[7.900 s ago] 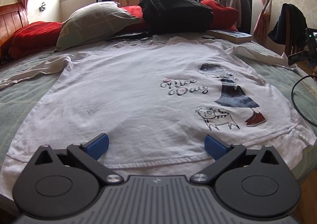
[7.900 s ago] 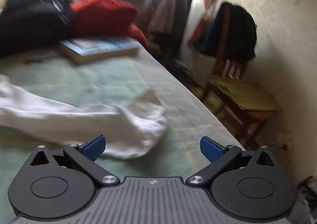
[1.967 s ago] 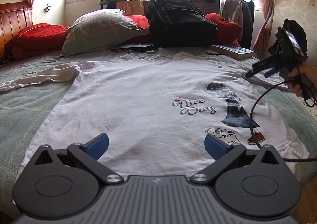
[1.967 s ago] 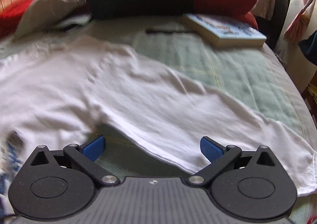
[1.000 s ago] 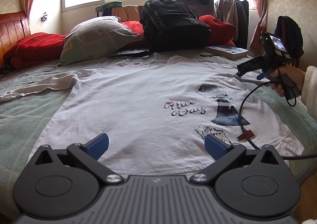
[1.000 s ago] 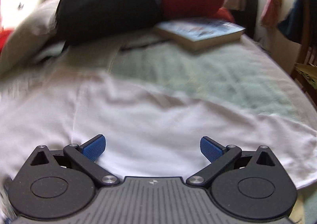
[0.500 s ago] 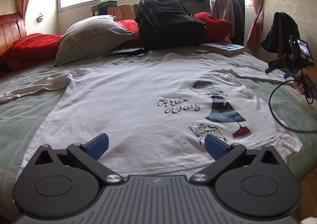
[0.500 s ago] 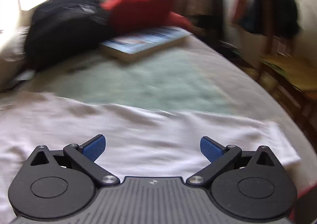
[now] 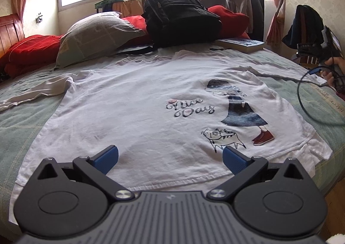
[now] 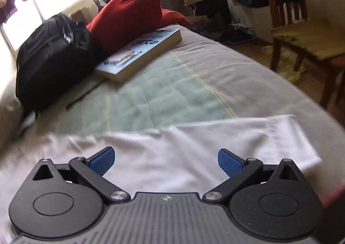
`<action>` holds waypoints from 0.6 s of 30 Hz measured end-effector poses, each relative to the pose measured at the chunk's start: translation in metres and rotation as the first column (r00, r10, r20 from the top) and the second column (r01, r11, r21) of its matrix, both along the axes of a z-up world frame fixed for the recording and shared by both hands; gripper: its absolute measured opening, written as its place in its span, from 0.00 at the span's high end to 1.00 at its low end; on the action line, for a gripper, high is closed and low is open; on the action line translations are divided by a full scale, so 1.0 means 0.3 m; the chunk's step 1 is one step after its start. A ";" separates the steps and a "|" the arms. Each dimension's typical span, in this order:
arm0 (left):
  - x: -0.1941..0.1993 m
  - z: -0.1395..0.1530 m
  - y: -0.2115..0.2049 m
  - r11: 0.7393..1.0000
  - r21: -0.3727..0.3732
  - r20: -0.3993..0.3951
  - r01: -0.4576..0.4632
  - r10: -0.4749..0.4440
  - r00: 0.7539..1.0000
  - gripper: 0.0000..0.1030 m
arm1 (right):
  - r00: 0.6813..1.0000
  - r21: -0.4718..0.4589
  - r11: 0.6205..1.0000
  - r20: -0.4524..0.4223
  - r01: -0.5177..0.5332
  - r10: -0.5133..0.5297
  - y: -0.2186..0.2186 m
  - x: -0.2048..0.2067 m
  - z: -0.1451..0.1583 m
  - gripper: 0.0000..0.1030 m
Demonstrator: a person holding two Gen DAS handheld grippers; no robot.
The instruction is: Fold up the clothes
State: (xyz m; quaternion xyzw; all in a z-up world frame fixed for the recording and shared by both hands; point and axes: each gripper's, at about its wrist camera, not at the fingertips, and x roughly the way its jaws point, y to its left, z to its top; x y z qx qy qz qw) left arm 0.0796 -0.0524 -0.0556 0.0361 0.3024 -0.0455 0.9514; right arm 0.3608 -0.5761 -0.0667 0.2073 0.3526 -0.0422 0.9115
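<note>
Left wrist view: looking up the bed [image 9: 25, 101] along the shirt [image 9: 138, 110], which is lying flat, print up, both sleeves spread out sideways.
Shirt's long axis: running straight ahead of the left gripper [image 9: 170, 158], hem nearest, collar far, by the backpack [image 9: 179, 22].
Left jaws: standing spread wide, pinching nothing, hovering just over the hem.
Left sleeve: trailing off to the far left, well apart from the jaws.
Right hand [image 9: 333, 71]: showing at the far right edge, holding its gripper near the right sleeve's end; a cable is looping over the bed there.
Right wrist view: blurred, tilting; looking across the right sleeve [image 10: 215, 147] toward the book [image 10: 140, 54] and a chair [image 10: 301, 35].
Sleeve's lie: crossing the view left to right, directly under and ahead of the right gripper [image 10: 166, 160], cuff at the right.
Right jaws: standing spread wide, gripping nothing, hanging just above the cloth.
Nearer hand: the right one, by far, for that sleeve.
Judgement: the shirt is lying unfolded; a sleeve fold inward would be turning on a pinch near that cuff.
</note>
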 end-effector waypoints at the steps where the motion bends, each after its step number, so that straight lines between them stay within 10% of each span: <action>1: 0.002 -0.001 0.001 1.000 0.001 -0.002 -0.002 0.002 1.000 0.01 | 1.000 0.000 1.000 -0.006 0.002 -0.002 -0.009 0.024 -0.019 0.00; 7: 0.008 -0.005 0.009 1.000 -0.011 -0.010 -0.010 0.009 1.000 0.01 | 0.995 -0.149 0.985 -0.034 0.089 -0.095 -0.106 0.034 -0.075 0.00; 18: -0.007 0.005 0.005 1.000 -0.015 0.006 0.007 -0.007 1.000 0.01 | 0.994 0.024 0.994 -0.043 0.106 -0.105 -0.158 -0.061 -0.021 0.00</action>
